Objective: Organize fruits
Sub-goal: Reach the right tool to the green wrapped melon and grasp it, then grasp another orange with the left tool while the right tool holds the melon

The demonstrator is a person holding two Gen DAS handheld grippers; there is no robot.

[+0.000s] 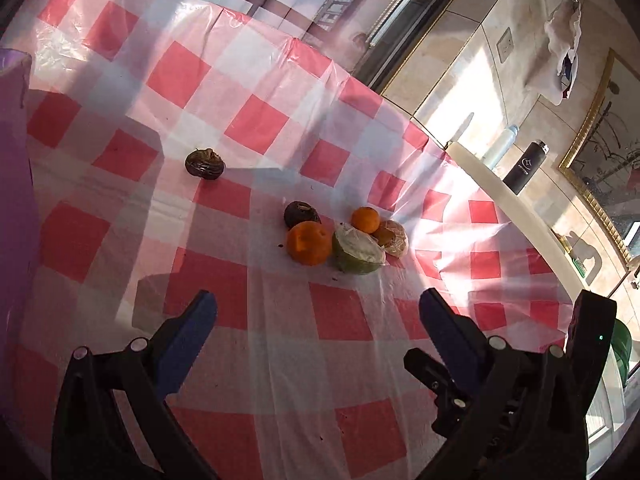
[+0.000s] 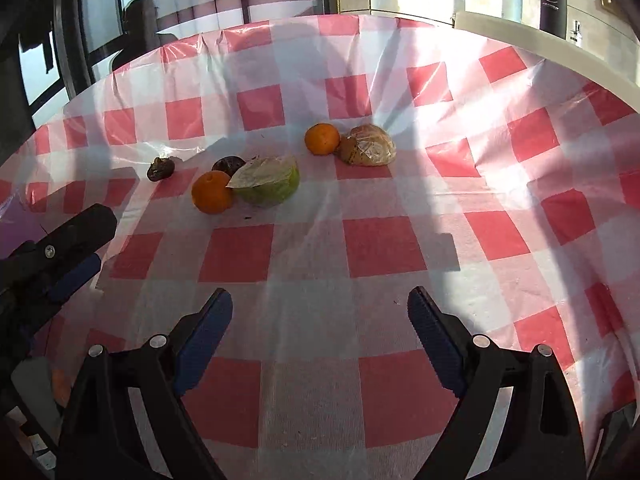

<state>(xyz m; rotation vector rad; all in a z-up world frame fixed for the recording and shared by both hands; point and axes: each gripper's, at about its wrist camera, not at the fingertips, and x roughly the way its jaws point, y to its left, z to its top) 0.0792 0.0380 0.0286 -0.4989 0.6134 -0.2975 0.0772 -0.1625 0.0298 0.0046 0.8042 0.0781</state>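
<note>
Standing by the table, I'd say this job has hardly begun: every fruit I can see lies loose on the red-and-white checked tablecloth (image 2: 376, 248), and nothing looks sorted or gathered into a container. Both tools hover low over the near part of the cloth, empty, well short of the fruit. The left gripper (image 1: 318, 304) has its blue-padded fingers spread wide with nothing between them, and the right gripper (image 2: 320, 300) is just as wide and just as empty. Out ahead sits a loose cluster: a large orange (image 1: 309, 243) touching a green fruit half wrapped in plastic film (image 1: 357, 252), with a dark wrinkled fruit (image 1: 301, 213) tucked just behind the orange. Near them, slightly farther off, a smaller orange (image 1: 365, 220) rests against a brownish fruit wrapped in clear plastic (image 1: 393, 238). A second dark fruit (image 1: 205, 164) lies by itself, well apart from the others toward the left. At the far left edge of the left wrist view there is a purple translucent thing (image 1: 14, 184), perhaps a bin or bag for the fruit, though I cannot tell what it is. All six pieces are left to pick up, and my guess is the nearest large orange goes first
</note>
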